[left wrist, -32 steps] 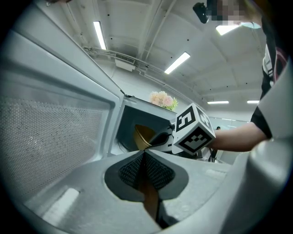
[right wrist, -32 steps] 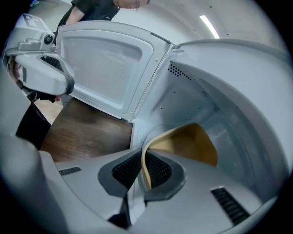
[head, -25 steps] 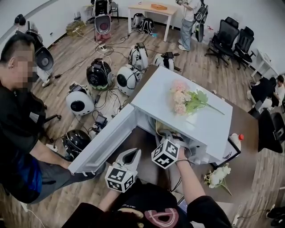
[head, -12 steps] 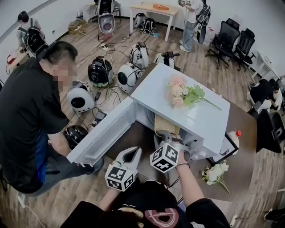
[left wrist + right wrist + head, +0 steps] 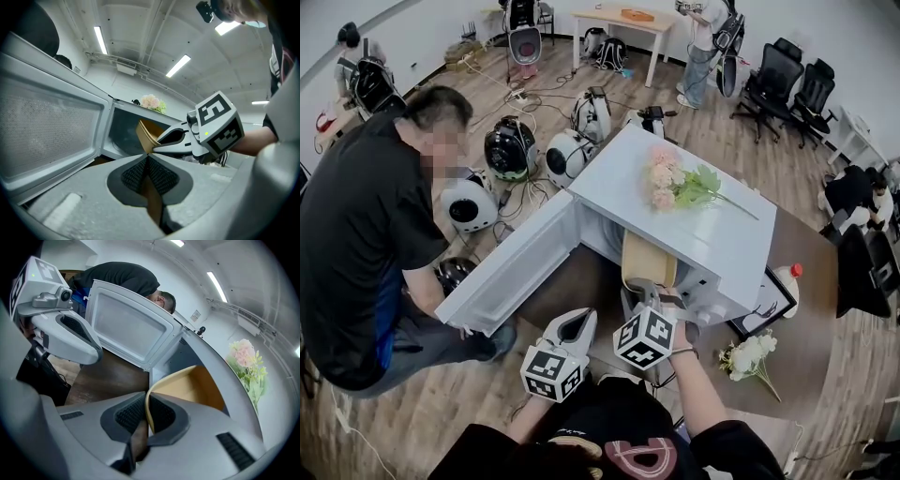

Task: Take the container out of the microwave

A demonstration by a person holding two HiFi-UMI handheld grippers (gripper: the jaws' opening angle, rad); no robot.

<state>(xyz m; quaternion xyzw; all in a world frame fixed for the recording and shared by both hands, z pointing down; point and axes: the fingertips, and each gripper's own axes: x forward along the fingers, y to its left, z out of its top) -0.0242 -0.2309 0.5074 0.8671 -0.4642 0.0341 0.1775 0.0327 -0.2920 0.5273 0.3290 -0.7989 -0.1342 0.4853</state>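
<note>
The tan container [image 5: 649,261] sticks tilted halfway out of the white microwave [image 5: 712,253]. My right gripper [image 5: 643,289] is shut on its near rim. In the right gripper view the thin rim [image 5: 147,411] is pinched between the pads, and the container's hollow [image 5: 194,385] faces me. My left gripper [image 5: 579,321] hovers to the left of it, shut and holding nothing. In the left gripper view its tips [image 5: 146,157] meet. Beyond them I see the container [image 5: 148,135] and the right gripper [image 5: 174,139].
The microwave door [image 5: 511,272] hangs open to the left over the brown table [image 5: 581,286]. A person in black [image 5: 366,234] stoops beside the door. Pink flowers [image 5: 673,186] lie on the microwave. White flowers [image 5: 750,358] and a bottle [image 5: 783,281] lie at the right.
The container has come further out of the microwave, held by my right gripper. Both grippers drew back towards me. The person on the left moved in closer to the door.
</note>
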